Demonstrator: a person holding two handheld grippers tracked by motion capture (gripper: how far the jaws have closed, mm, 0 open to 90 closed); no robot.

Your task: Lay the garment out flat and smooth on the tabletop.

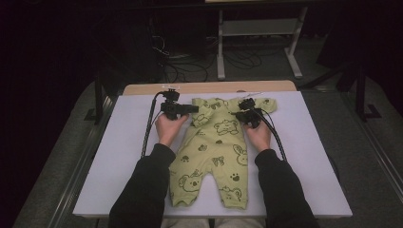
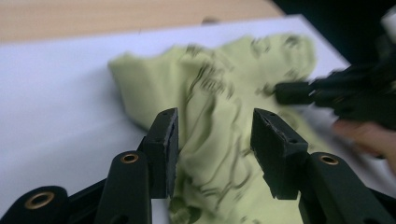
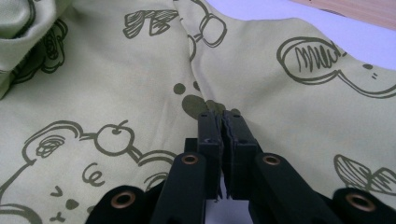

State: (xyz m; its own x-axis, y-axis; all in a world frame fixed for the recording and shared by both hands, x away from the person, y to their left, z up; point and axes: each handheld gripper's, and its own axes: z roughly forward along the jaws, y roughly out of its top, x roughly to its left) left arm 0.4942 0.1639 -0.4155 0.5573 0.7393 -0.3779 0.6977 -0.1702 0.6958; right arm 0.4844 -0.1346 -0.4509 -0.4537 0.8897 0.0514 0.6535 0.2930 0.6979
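Note:
A light green baby romper (image 1: 214,152) printed with dark animal drawings lies flat on the white board (image 1: 128,156), legs toward me. My left gripper (image 1: 194,109) is at its left sleeve. In the left gripper view the gripper (image 2: 215,135) stands open, the rumpled sleeve cloth (image 2: 219,84) lying between and beyond the pads without being pressed. My right gripper (image 1: 236,113) rests on the chest near the other sleeve. Its jaws are shut (image 3: 223,116), tips down on the printed cloth (image 3: 93,84) beside a crease. The right gripper (image 2: 336,93) also appears far off in the left gripper view.
The board lies on a wooden tabletop (image 1: 209,88) whose far edge shows behind it. Black cables (image 1: 148,128) trail from both grippers over the board. A white metal stand (image 1: 256,28) and floor cables lie beyond the table. Bare board stretches left and right of the romper.

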